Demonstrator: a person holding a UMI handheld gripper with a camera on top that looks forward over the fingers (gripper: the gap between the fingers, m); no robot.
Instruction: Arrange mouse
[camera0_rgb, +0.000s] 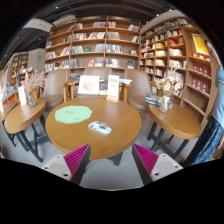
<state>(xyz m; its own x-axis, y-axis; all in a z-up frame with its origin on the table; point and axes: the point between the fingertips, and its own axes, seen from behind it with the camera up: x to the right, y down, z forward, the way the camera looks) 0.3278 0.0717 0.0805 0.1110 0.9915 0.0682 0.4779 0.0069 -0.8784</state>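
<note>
The tool (fingers spread apart, holding nothing) faces the round table's near edge.

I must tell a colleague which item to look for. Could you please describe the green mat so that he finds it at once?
Start at the round wooden table in front of the tall bookshelves, just beyond the open tool. The green mat lies flat on its top, on the side toward the chairs. It is the only round, pale green thing there; the small object beside it is rectangular and whitish.

A round wooden table stands ahead of the fingers, a green mat on it, bookshelves beyond.
</note>
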